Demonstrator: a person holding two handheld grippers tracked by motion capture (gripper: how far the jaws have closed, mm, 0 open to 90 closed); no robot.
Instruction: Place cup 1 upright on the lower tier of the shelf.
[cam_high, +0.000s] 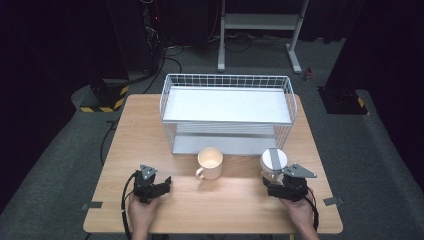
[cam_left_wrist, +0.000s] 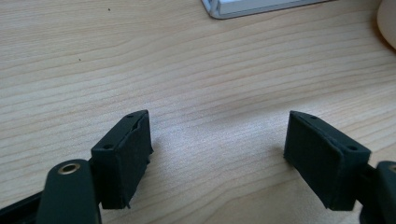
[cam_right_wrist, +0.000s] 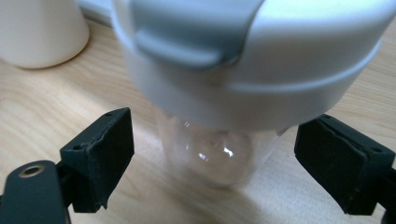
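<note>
Clear jar (cam_right_wrist: 210, 154) sits between my right gripper (cam_right_wrist: 212, 158)'s spread jaws, not yet pinched; left gripper (cam_left_wrist: 217, 154) spread over bare table (cam_left_wrist: 187, 70), basket (cam_high: 227, 107) unloaded.

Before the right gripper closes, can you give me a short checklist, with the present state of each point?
1. Right gripper open: ok, both fingers stand apart.
2. Jar between the fingers: ok, its clear body sits in the gap, under the white lid.
3. Fingers touching the jar: not ok, a gap shows on each side.
4. Jar upright on the table: ok.
5. Mug clear of the jar: ok, it stands apart to the jar's left in the high view.
6. Left gripper out of the way: ok, open over bare wood.
</note>
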